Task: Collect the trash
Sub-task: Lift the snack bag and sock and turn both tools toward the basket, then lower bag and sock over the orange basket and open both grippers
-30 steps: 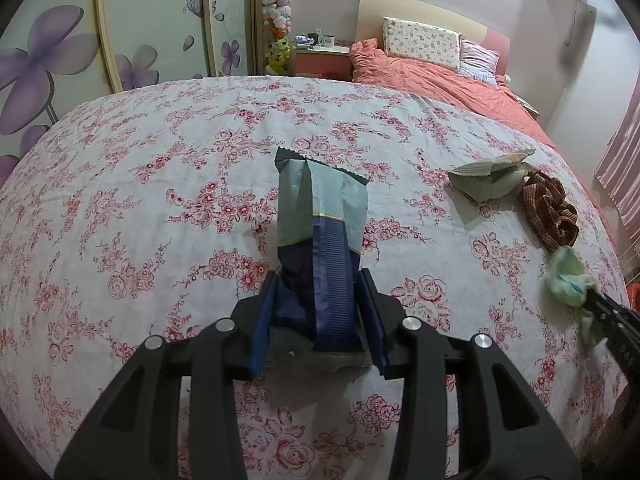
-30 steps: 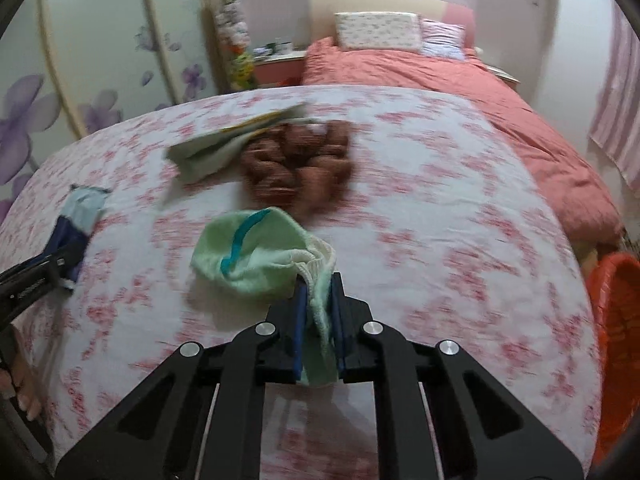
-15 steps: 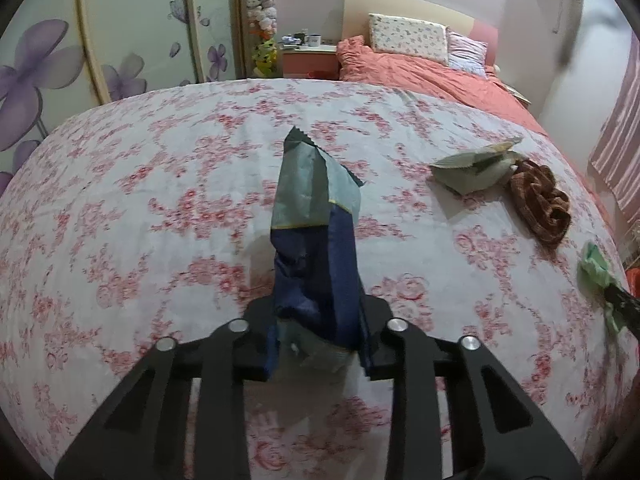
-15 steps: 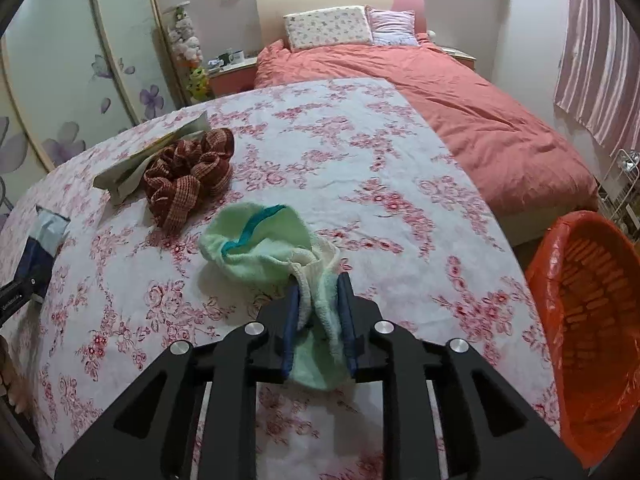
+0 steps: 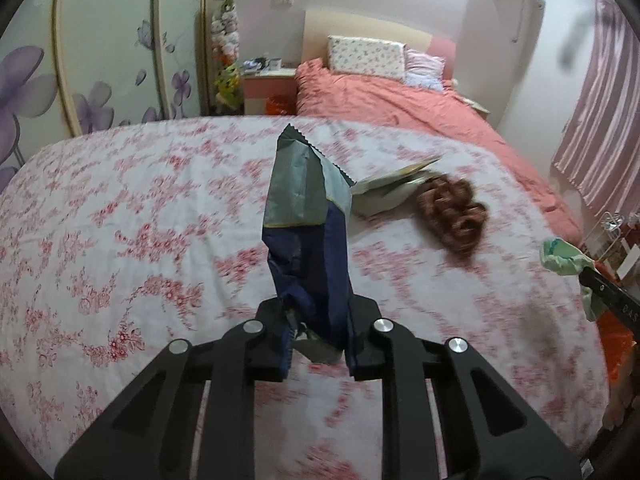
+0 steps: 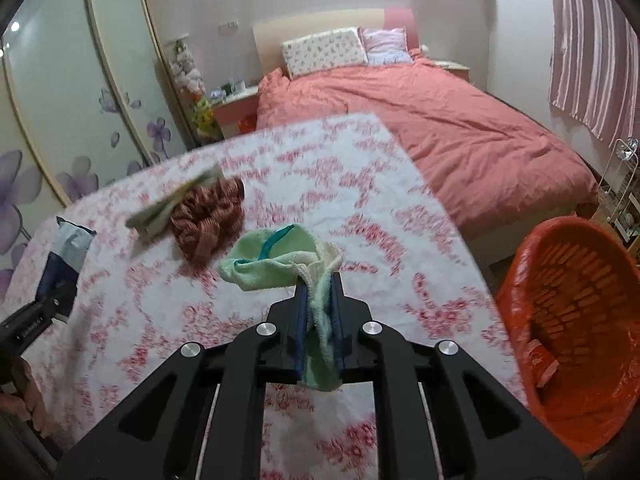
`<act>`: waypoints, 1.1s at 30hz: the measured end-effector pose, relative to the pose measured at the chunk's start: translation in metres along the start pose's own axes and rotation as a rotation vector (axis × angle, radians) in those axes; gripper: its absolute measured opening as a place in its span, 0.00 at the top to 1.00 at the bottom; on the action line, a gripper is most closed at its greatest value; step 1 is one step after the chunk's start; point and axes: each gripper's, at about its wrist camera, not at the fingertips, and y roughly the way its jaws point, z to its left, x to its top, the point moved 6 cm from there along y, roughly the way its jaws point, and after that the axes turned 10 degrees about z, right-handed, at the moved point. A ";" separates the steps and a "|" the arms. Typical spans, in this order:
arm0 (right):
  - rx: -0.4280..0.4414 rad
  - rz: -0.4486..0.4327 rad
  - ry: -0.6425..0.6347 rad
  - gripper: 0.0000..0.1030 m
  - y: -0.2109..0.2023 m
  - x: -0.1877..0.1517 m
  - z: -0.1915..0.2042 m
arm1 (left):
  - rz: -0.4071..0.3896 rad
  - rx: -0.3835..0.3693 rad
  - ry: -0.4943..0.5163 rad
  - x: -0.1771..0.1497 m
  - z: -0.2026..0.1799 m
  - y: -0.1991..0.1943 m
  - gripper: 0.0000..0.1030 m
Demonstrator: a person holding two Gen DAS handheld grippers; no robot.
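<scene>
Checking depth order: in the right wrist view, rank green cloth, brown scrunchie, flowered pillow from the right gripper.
1. Green cloth, clamped in the right gripper.
2. Brown scrunchie, ahead and left on the floral sheet.
3. Flowered pillow, far back at the headboard.

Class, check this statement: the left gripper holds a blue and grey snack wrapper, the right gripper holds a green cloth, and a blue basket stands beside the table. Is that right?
One detail is wrong: the basket is orange, not blue, as the right wrist view shows. The left gripper does hold the snack wrapper, and the right gripper the green cloth.
</scene>
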 end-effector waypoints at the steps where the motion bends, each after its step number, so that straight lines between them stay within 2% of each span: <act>1: 0.001 -0.017 0.006 0.89 -0.008 0.001 -0.002 | -0.008 -0.009 0.006 0.000 -0.006 -0.006 0.80; 12: -0.022 -0.164 0.116 0.89 -0.085 -0.006 -0.045 | -0.056 -0.151 0.105 -0.009 -0.097 -0.058 0.80; 18: -0.087 -0.243 0.198 0.89 -0.116 -0.017 -0.083 | -0.062 -0.242 0.185 -0.019 -0.156 -0.075 0.80; 25: -0.169 -0.325 0.272 0.89 -0.138 -0.026 -0.126 | -0.055 -0.354 0.296 -0.037 -0.234 -0.085 0.80; 33: -0.196 -0.352 0.374 0.89 -0.141 -0.032 -0.175 | -0.021 -0.472 0.410 -0.053 -0.320 -0.080 0.80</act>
